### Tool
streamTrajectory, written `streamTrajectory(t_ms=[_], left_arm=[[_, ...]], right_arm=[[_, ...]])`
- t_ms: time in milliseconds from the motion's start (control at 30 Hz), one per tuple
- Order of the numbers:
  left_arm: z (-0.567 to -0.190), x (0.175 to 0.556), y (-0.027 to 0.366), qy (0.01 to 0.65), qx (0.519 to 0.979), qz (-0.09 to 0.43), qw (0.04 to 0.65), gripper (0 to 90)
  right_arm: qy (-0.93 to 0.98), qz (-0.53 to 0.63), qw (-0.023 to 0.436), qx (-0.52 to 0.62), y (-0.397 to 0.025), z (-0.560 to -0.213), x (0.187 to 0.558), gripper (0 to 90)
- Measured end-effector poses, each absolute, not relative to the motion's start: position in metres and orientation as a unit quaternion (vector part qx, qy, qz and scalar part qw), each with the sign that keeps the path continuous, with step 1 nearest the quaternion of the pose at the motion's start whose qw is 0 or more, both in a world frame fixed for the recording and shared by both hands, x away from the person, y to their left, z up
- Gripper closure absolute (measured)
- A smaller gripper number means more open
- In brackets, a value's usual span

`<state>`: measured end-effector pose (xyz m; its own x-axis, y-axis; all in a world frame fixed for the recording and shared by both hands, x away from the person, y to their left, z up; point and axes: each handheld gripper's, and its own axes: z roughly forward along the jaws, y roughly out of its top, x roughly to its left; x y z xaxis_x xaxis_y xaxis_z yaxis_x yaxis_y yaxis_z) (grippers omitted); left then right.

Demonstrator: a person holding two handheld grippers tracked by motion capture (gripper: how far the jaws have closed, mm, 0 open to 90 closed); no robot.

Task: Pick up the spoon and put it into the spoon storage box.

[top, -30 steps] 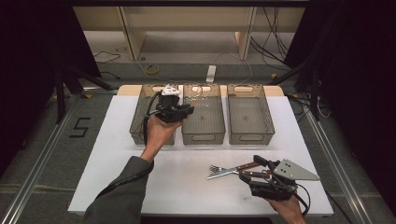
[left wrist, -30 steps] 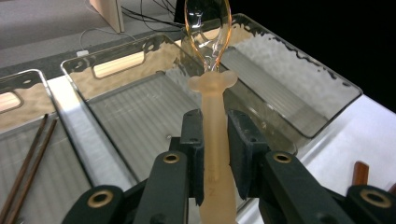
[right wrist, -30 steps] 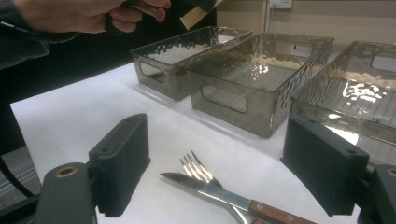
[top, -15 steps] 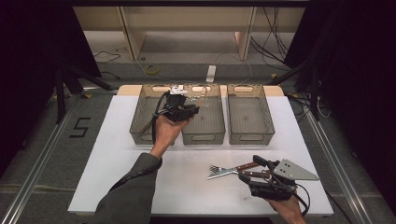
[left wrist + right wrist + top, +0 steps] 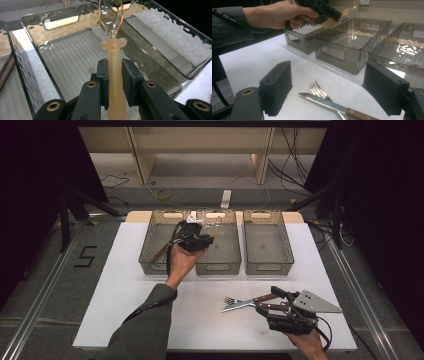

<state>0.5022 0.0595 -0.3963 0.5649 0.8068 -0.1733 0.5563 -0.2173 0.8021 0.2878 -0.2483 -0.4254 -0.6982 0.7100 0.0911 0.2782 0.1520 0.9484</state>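
Note:
My left gripper (image 5: 115, 67) is shut on the pale orange handle of a plastic spoon (image 5: 114, 57). The spoon's clear bowl points forward over the middle smoky bin (image 5: 62, 27). From above, that gripper (image 5: 199, 240) hangs over the wall between the left bin (image 5: 150, 262) and the middle bin (image 5: 218, 266). My right gripper (image 5: 270, 301) rests at the front right of the white table, open. A metal fork (image 5: 318, 90) and a wooden-handled knife (image 5: 329, 103) lie crossed on the table between its jaws, untouched.
A third bin (image 5: 267, 265) stands at the right of the row, with nothing in it. Brown sticks (image 5: 160, 252) lie in the left bin. The white table top (image 5: 115, 290) spreads in front of the bins. Cables trail from both grippers.
My left gripper has carried the spoon to the right, from above the left bin to the edge of the middle bin. The right gripper, fork and knife have stayed put.

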Motion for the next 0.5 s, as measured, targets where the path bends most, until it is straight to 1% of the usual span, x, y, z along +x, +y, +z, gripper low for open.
streamTrajectory(t_ms=[233, 333, 367, 433, 467, 500], left_arm=[[-0.4022, 0.5075, 0.0562, 0.453, 0.77, 0.146, 0.425, 75.6], [-0.405, 0.5084, 0.0561, 0.461, 0.764, 0.146, 0.426, 73.4], [-0.405, 0.5084, 0.0571, 0.465, 0.759, 0.145, 0.432, 70.0], [-0.4038, 0.5082, 0.0585, 0.475, 0.751, 0.141, 0.436, 57.3], [-0.4027, 0.5076, 0.0595, 0.471, 0.753, 0.141, 0.437, 53.7], [-0.4014, 0.5068, 0.0596, 0.471, 0.752, 0.141, 0.439, 52.9]], right_arm=[[0.733, 0.559, 0.193, 0.336, -0.2485, -0.4256, 0.2882, 23.1], [0.732, 0.56, 0.192, 0.337, -0.2486, -0.4254, 0.288, 23.1], [0.733, 0.56, 0.192, 0.336, -0.2487, -0.4254, 0.2881, 23.2], [0.733, 0.559, 0.193, 0.336, -0.2489, -0.4255, 0.2881, 23.2], [0.733, 0.559, 0.193, 0.336, -0.2491, -0.4256, 0.2882, 23.2], [0.732, 0.56, 0.193, 0.337, -0.2492, -0.4257, 0.2885, 23.1]])
